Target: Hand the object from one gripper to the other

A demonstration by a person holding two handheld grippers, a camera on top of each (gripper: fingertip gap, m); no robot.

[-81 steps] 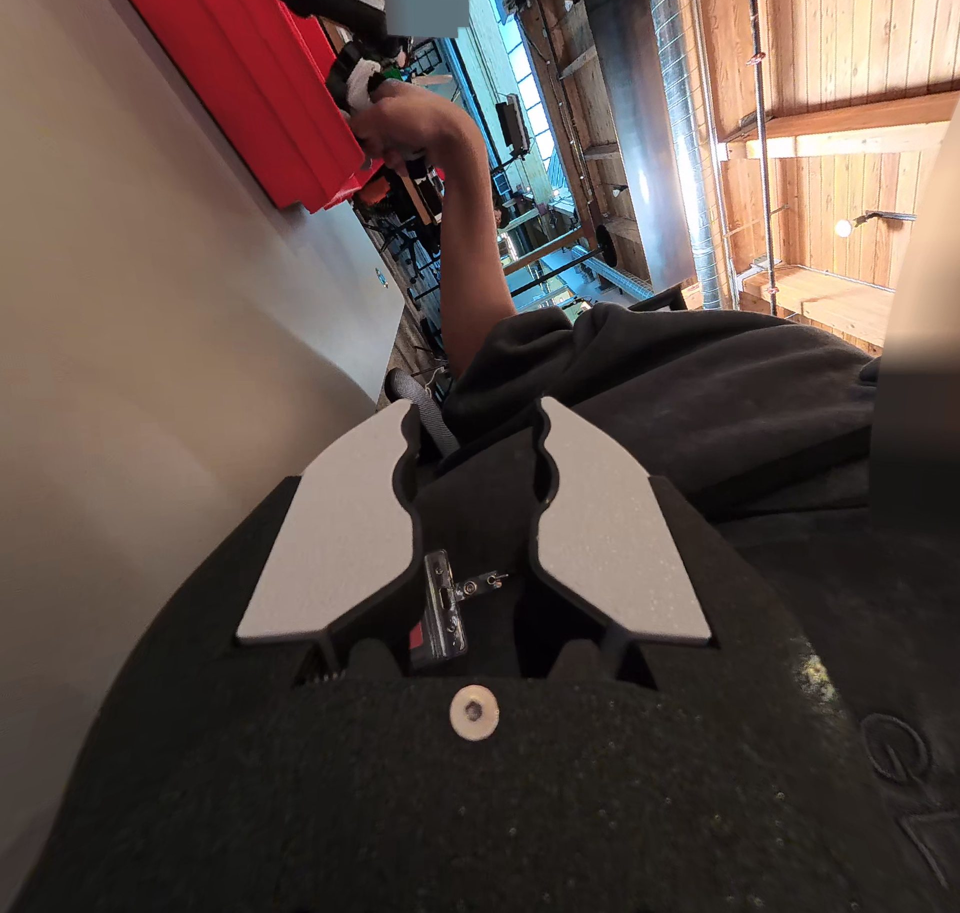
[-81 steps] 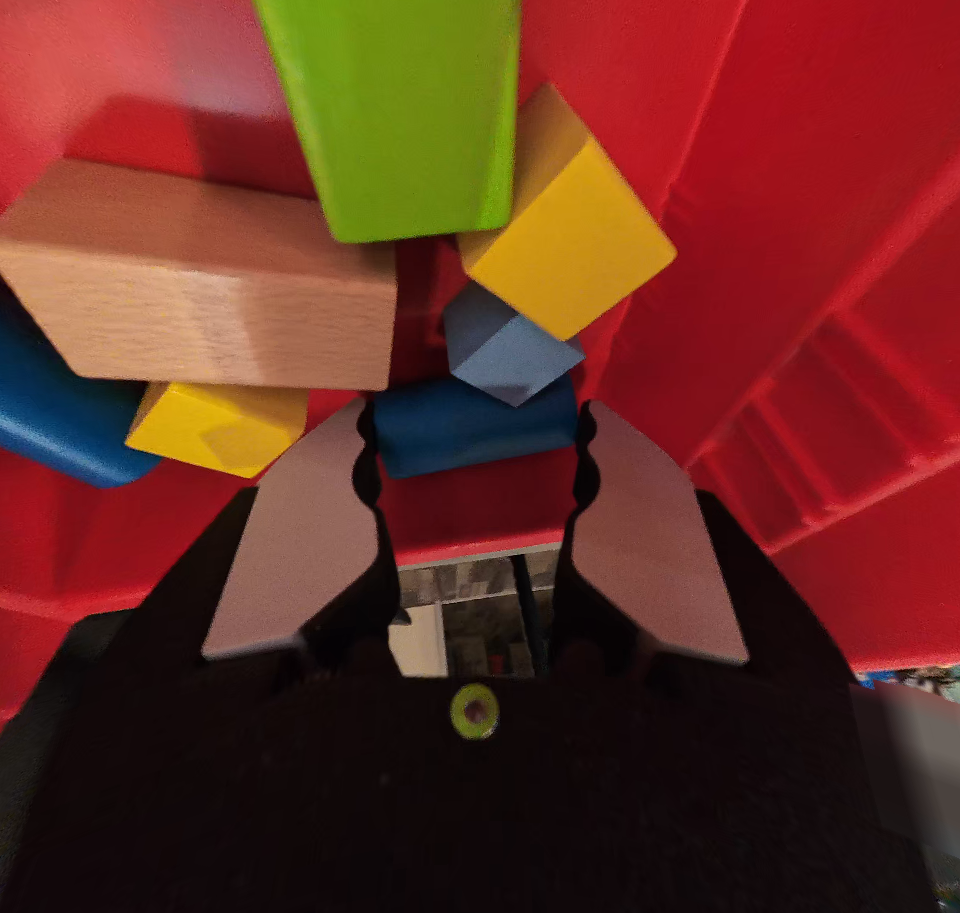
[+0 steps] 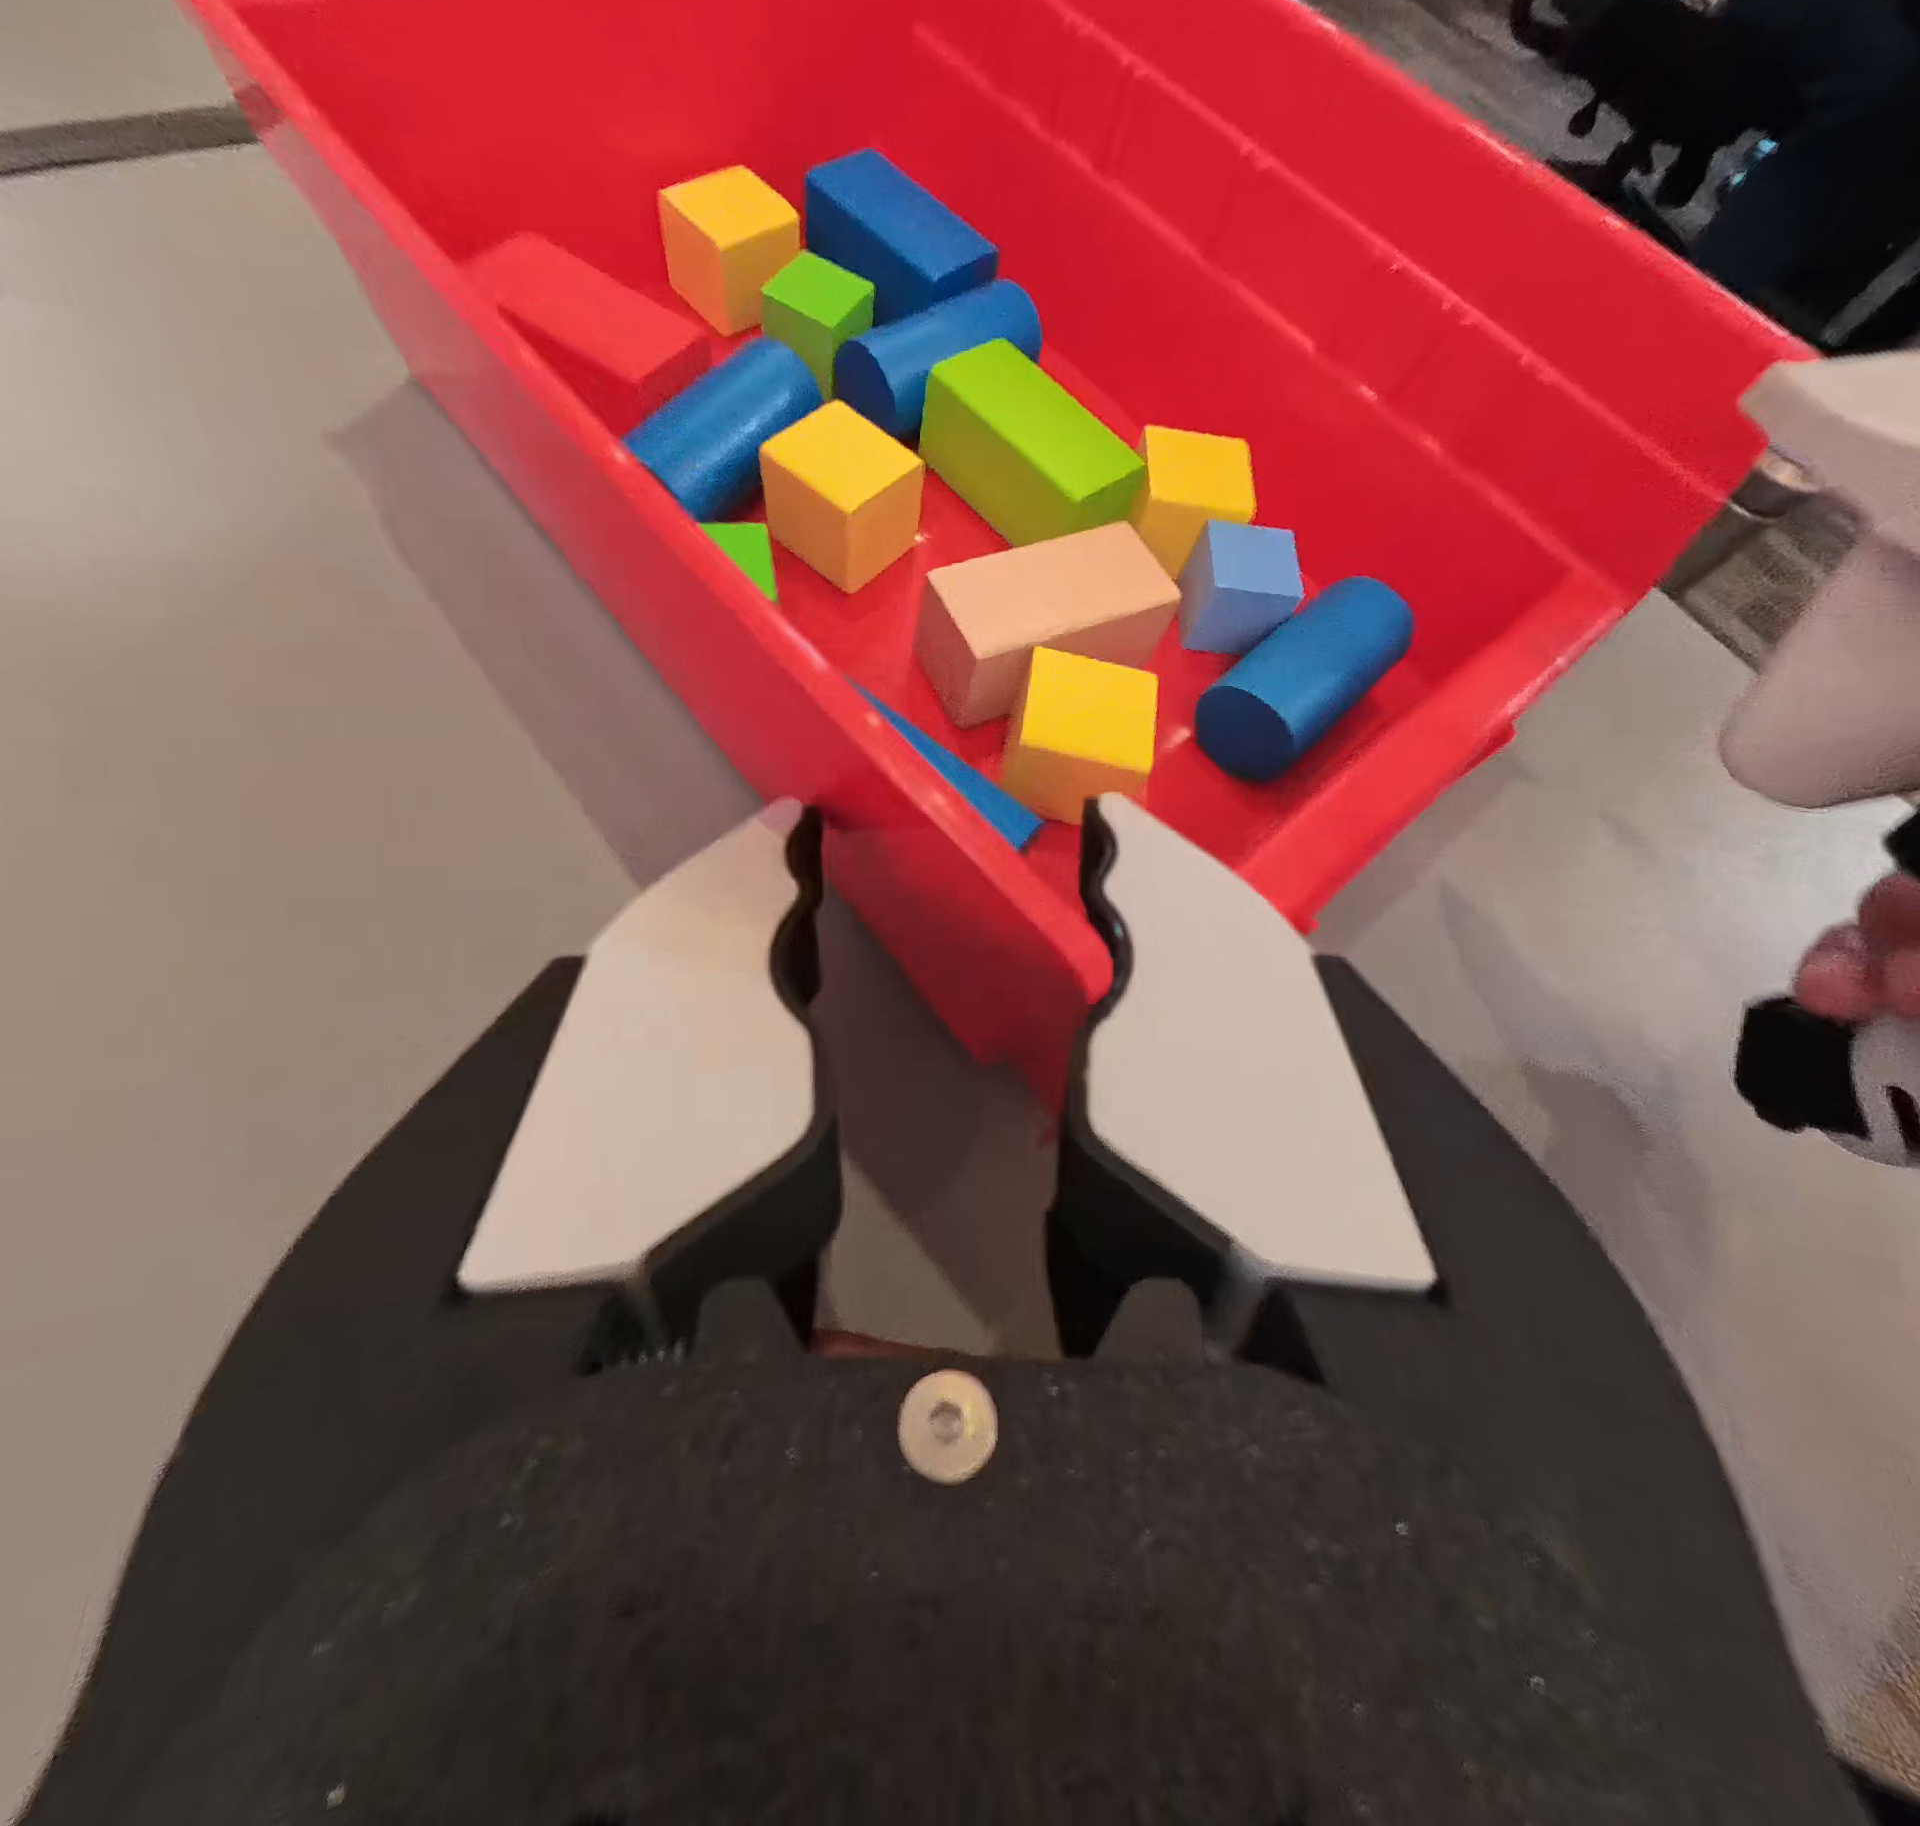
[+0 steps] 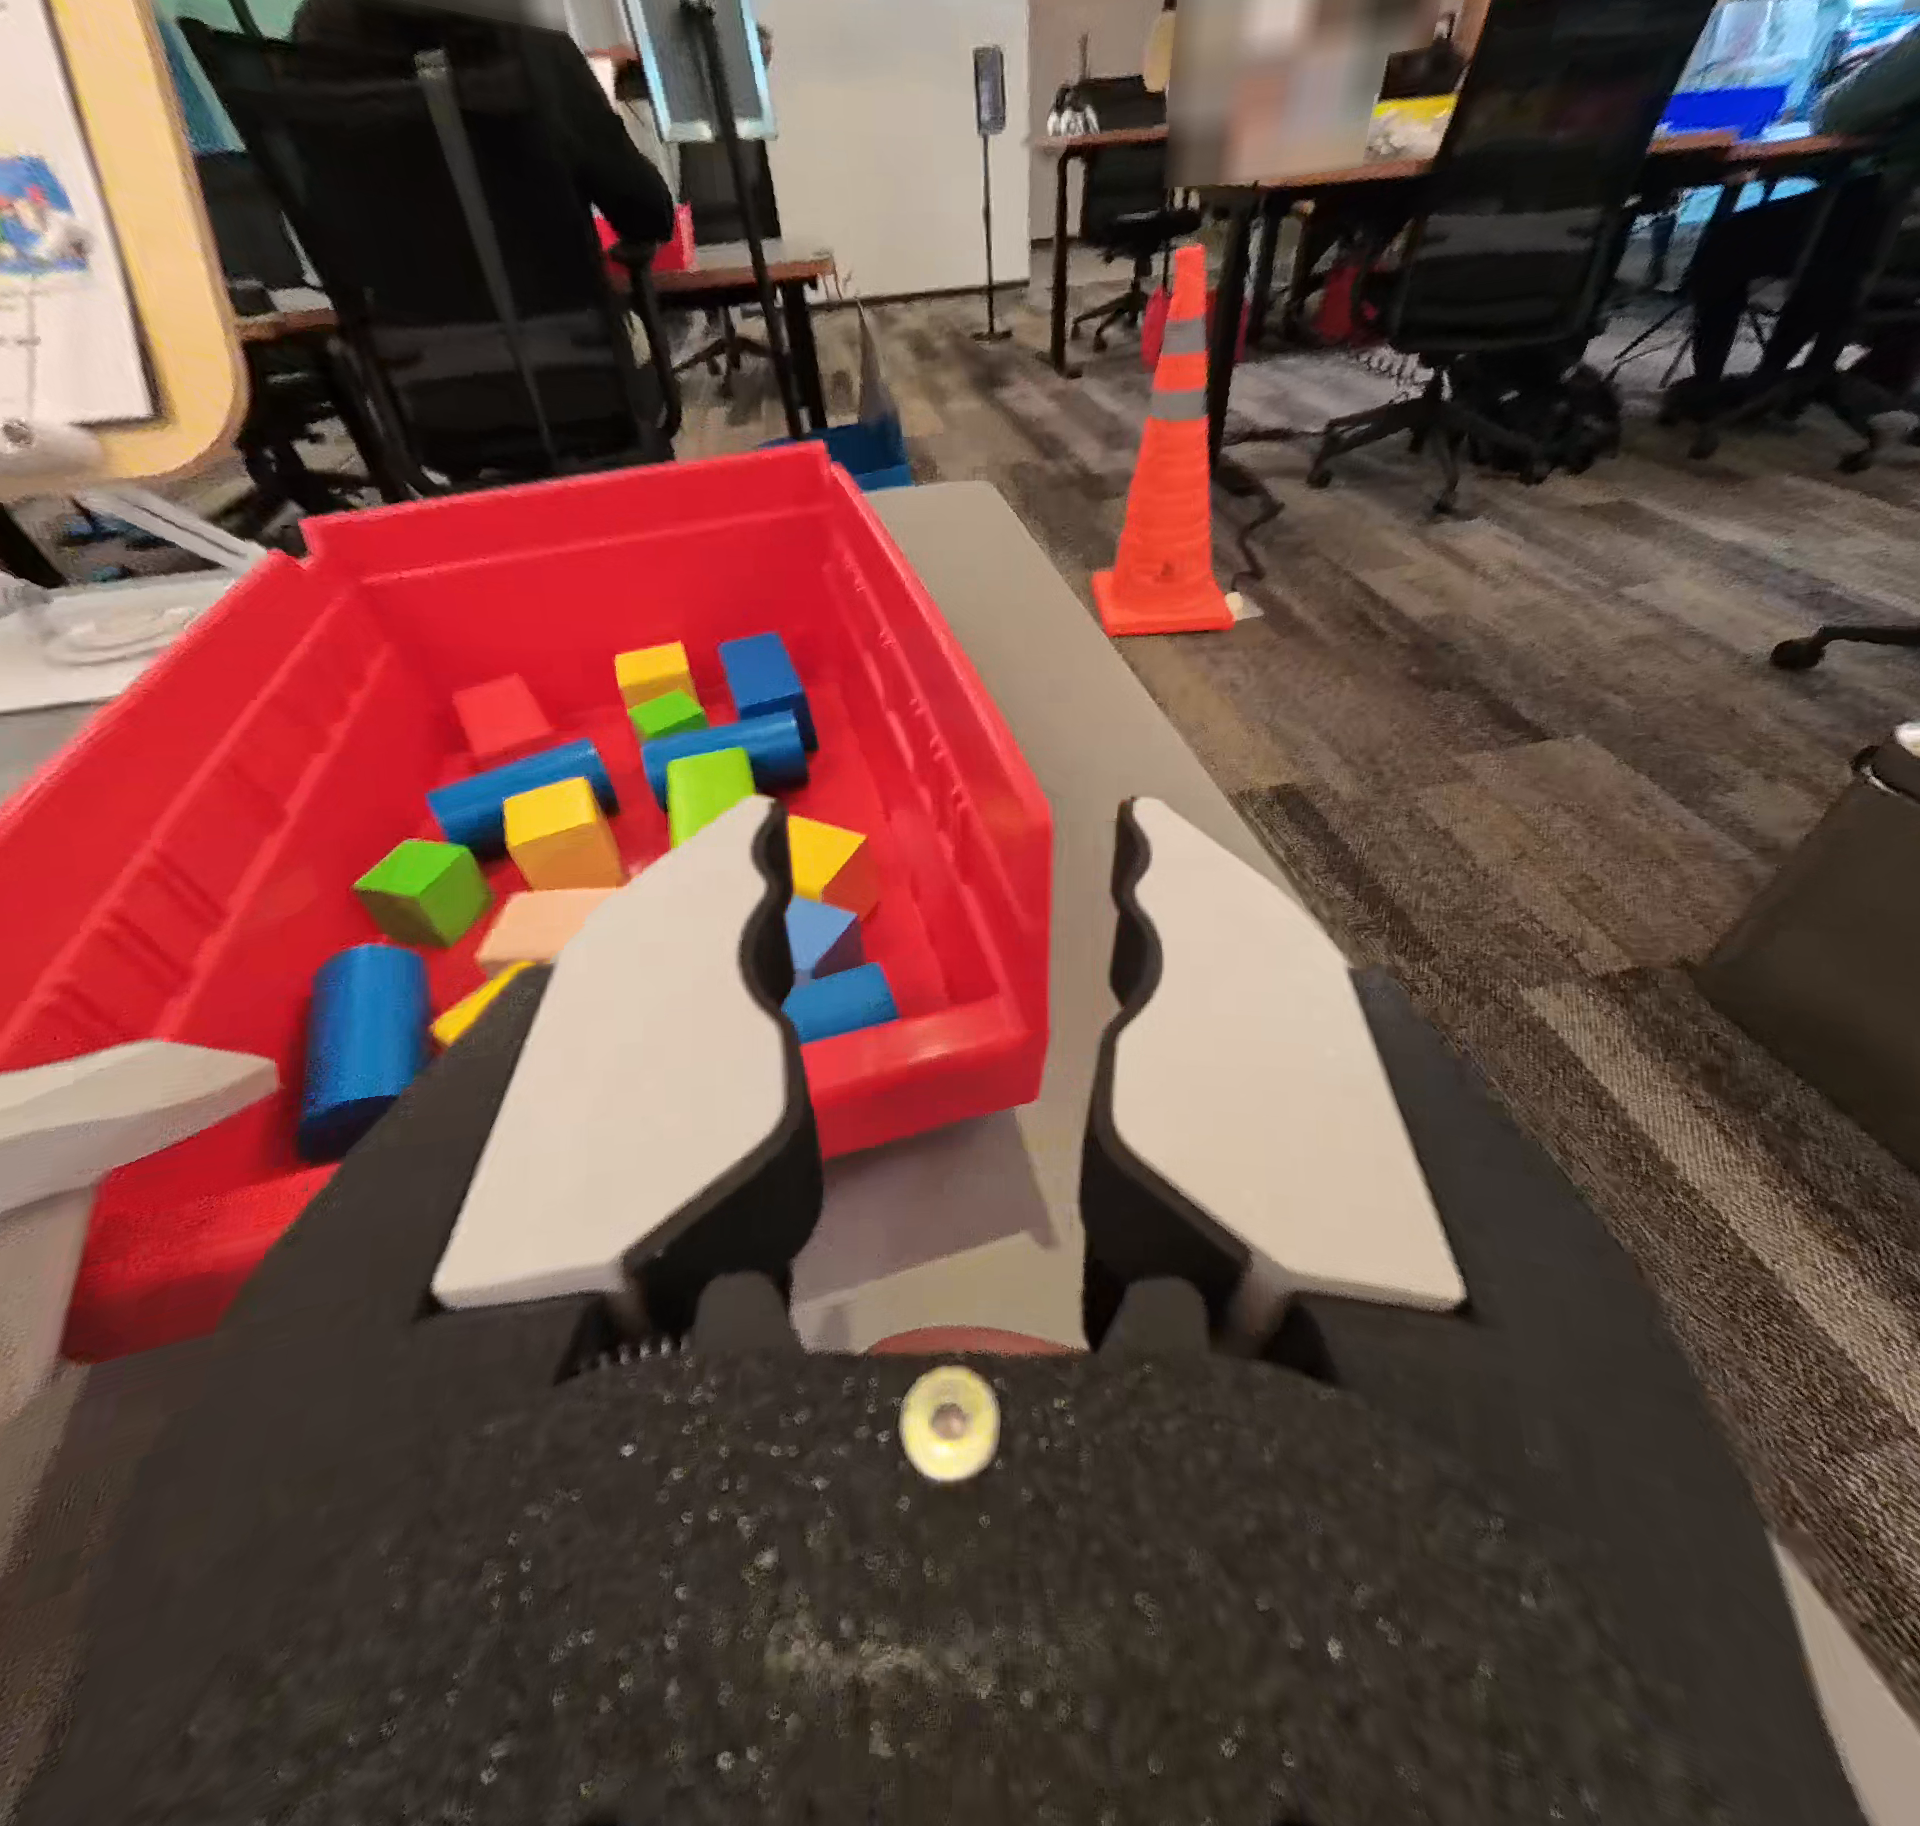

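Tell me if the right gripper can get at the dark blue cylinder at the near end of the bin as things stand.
Probably yes. The right gripper is open and empty, just outside the red bin, which has no lid. The blue cylinder lies uncovered, only a light blue cube close beside it.

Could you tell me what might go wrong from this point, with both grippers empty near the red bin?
1. The left gripper is open with the corner of the red bin between its fingers; moving forward could catch or shove the bin.
2. The blocks lie crowded; the natural wood block touches yellow neighbours, so a pick may nudge others.
3. The right gripper is open beside the bin's wall.
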